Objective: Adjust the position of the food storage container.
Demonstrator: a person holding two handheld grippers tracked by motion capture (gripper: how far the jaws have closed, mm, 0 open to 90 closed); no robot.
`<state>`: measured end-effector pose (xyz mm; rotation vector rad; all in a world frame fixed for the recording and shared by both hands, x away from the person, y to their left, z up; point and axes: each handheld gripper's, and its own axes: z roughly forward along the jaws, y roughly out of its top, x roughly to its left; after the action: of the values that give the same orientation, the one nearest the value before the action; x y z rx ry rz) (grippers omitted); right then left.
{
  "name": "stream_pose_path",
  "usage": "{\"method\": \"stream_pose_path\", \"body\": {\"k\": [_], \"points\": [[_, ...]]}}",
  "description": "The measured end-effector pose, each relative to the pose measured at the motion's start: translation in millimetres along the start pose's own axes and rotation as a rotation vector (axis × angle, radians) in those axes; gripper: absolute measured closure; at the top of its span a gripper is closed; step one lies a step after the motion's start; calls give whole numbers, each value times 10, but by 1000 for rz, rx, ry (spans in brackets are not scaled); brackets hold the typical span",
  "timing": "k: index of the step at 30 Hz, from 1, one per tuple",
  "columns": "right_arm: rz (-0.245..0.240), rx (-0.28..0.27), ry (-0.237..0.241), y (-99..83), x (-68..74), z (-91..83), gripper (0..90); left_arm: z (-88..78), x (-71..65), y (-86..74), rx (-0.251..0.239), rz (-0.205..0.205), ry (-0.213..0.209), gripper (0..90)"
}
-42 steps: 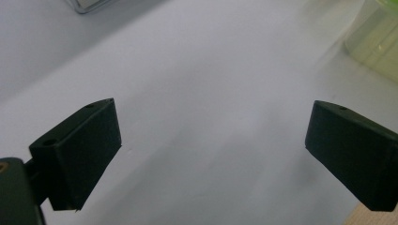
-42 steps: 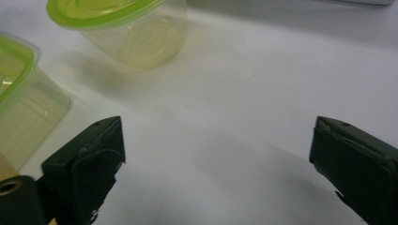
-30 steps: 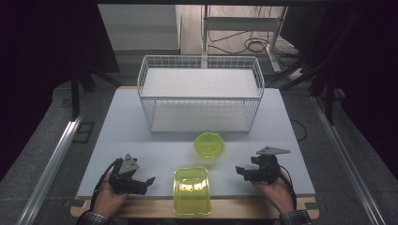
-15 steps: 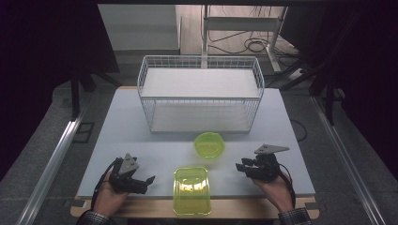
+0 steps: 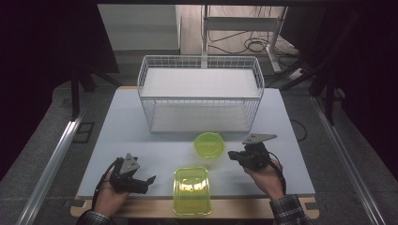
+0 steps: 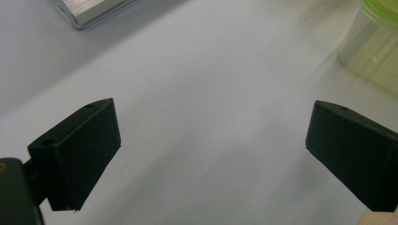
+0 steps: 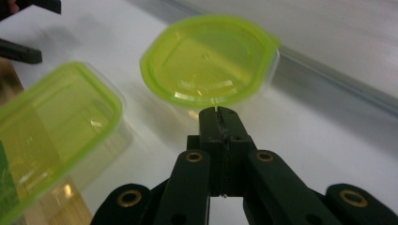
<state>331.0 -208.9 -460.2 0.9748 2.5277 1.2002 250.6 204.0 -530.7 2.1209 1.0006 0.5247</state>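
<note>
The right gripper (image 5: 233,155) has just been closing — its jaws now meet with nothing between them — and has lifted toward the round green container (image 5: 209,144) at its ten o'clock. The left gripper (image 5: 149,180) stayed put, jaws wide, empty — the rectangular container (image 5: 191,189) at its three o'clock.

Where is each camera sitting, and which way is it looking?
High view: above the person's side, looking forward and down on the table; shows both hands, left claw, right claw.
Left gripper view: rides the left claw, looking along its open jaws at the table.
Right gripper view: rides the right claw, jaws just closed on nothing, facing the round container.
Shared: high and right gripper views both show the round container and the rectangular container.
</note>
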Motion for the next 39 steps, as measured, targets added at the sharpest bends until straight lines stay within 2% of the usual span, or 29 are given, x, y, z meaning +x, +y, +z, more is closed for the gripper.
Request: {"method": "stream_pose_path", "body": {"k": [7, 15, 16, 19, 30, 31, 39], "points": [[-36, -2, 22, 287, 66, 193, 892, 1, -3, 1, 3, 1, -1, 32], [-4, -26, 81, 522, 84, 451, 891, 2, 3, -1, 4, -3, 1, 33], [-8, -22, 82, 581, 92, 542, 891, 0, 5, -1, 4, -4, -1, 33], [-5, -15, 89, 642, 111, 645, 891, 0, 7, -1, 4, -6, 0, 33], [-46, 30, 95, 805, 234, 997, 892, 0, 6, -1, 5, -5, -2, 33], [-59, 41, 90, 827, 252, 1067, 892, -1, 6, -1, 6, -2, -2, 34], [-91, 94, 74, 828, 292, 1278, 892, 1, 2, -2, 5, -2, -5, 34]]}}
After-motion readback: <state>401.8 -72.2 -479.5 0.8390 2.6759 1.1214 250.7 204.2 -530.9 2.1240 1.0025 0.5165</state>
